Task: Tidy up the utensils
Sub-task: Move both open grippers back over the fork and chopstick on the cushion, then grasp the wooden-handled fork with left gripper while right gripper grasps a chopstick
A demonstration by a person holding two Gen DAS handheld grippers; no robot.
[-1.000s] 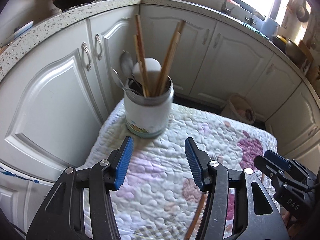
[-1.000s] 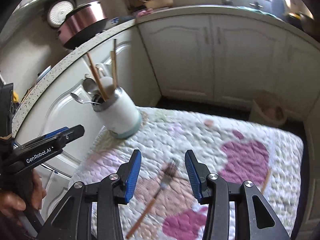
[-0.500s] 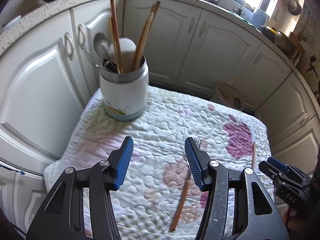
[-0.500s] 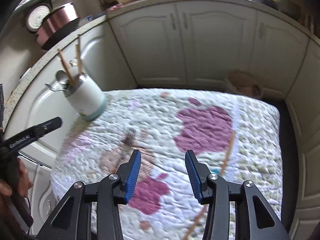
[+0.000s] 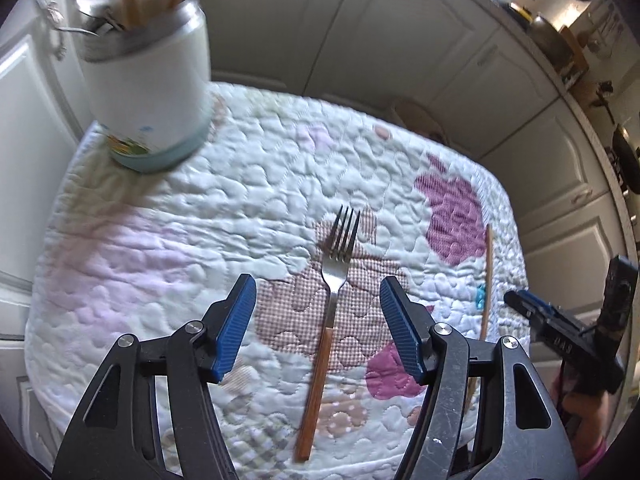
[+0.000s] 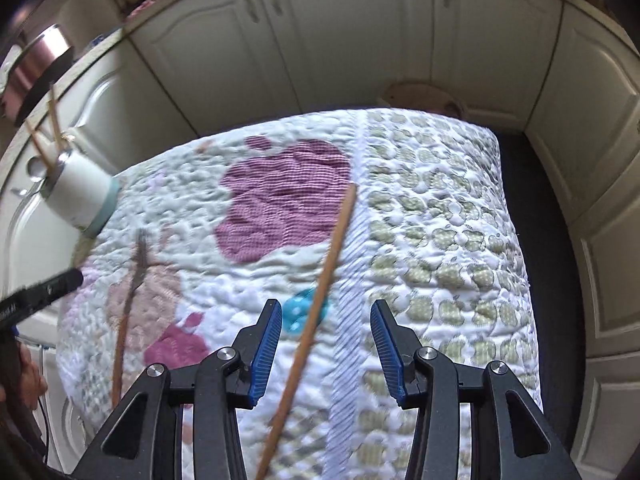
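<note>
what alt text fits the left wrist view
Open tongs hang over a fork lying on a quilt, the fork's handle between the blue pads without touching. A white holder of utensils stands at the far left corner, and a chopstick lies to the right.

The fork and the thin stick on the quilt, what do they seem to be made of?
The fork: head and neck look like polished metal, grey and shiny; the handle looks like brown wood, matt, though coloured plastic is possible. The thin stick: plain light-brown wood or bamboo, uniform and dull, probably a chopstick.
</note>
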